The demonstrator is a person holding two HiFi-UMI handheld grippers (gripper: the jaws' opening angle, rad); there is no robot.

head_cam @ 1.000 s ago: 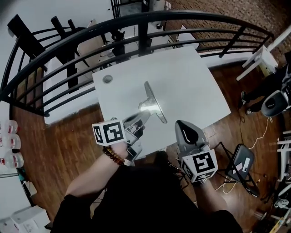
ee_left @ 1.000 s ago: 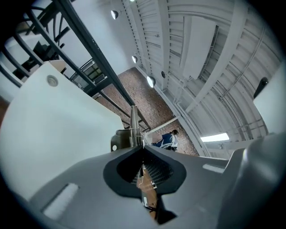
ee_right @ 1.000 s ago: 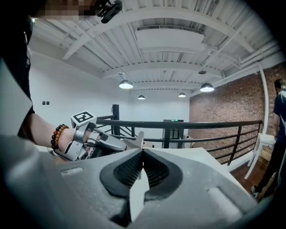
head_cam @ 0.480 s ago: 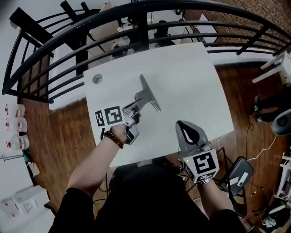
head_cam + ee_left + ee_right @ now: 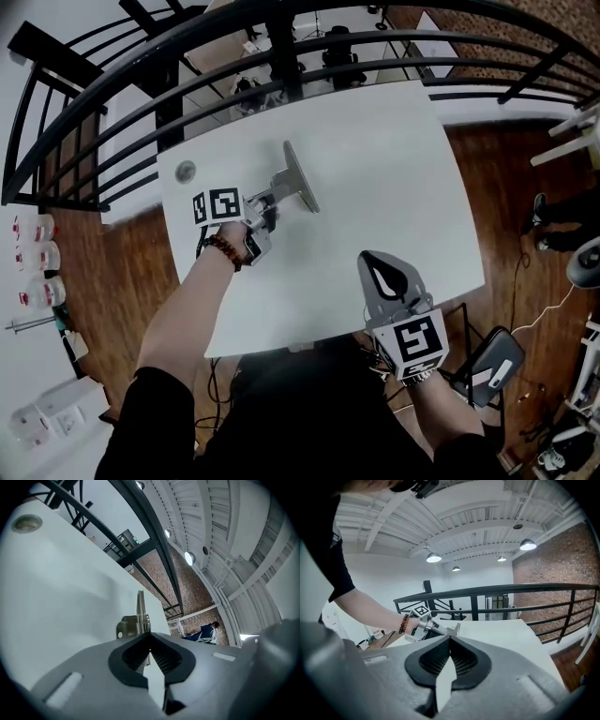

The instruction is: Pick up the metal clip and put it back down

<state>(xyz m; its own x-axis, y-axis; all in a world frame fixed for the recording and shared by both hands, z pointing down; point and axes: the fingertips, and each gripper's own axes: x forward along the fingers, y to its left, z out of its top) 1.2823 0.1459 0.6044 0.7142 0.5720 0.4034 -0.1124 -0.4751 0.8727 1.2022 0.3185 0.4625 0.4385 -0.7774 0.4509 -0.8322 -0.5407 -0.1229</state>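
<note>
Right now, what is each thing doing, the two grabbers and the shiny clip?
Silver metal clip: gripped, over the white table.
Grey left gripper: shut on the clip.
Grey right gripper: shut, nothing in it.

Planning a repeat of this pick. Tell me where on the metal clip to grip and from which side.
Grip the narrow handle end of the metal clip, coming from the person's side of the table. Its long flat bar sits crosswise at the far end, likely too broad to pinch, while the handle points back toward the person. The left tool is shut there.
</note>
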